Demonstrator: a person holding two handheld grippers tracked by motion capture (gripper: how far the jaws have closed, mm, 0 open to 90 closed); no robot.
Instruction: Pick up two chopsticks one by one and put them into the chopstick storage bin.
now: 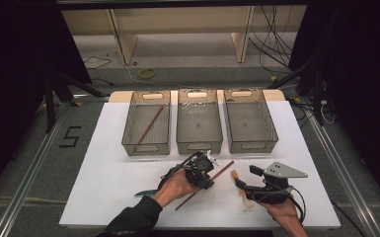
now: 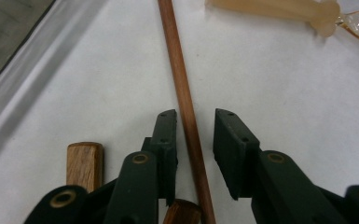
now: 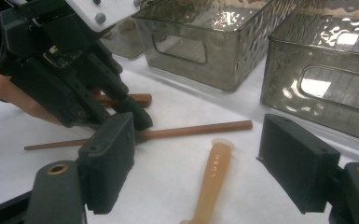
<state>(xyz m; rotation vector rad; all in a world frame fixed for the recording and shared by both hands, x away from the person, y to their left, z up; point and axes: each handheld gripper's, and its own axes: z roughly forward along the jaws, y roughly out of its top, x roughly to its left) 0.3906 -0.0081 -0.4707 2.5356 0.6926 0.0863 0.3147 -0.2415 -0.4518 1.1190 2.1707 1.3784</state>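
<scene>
White tabletop (image 2: 98, 93): left claw (image 2: 195, 135) straddles the chopstick (image 2: 182, 84), untouched (right claw (image 3: 205, 163) gapes empty).

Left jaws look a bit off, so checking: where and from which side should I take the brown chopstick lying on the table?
Grip the chopstick on its bare mid-shaft, from straight above, jaws across its width. It lies flat on the white table, thin and round, and the left gripper already straddles it there; I'd centre slightly, since it sits nearer one jaw.
</scene>
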